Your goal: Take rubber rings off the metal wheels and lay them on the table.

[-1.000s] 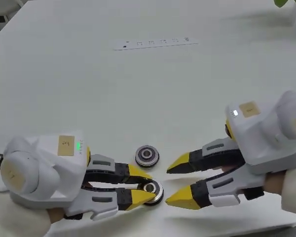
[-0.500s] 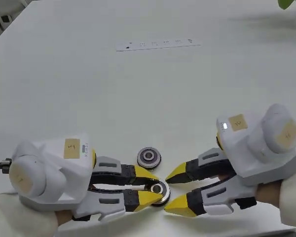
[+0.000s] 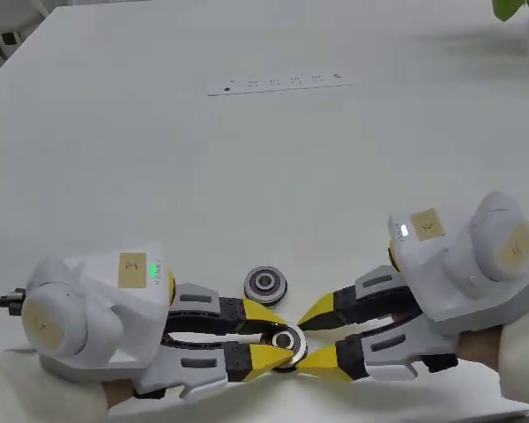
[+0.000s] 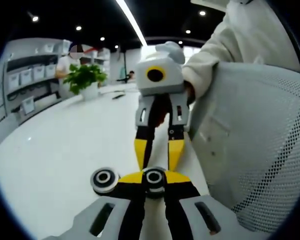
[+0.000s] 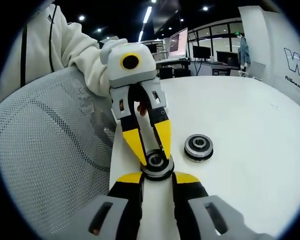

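Note:
A small metal wheel with a black rubber ring lies near the table's front edge, and my left gripper is shut on it from the left. In the left gripper view that wheel sits between my yellow tips. My right gripper comes in from the right, open, with its yellow tips either side of the wheel's right rim. In the right gripper view the wheel lies just ahead of my own tips. A second wheel with its ring lies flat just behind.
A white power strip lies far back on the white table. A green plant stands at the back right corner. A mesh chair back stands close behind the table's front edge.
My right gripper has moved left until its tips flank the held wheel, and its jaws have narrowed a little. The left gripper has stayed shut on the wheel.

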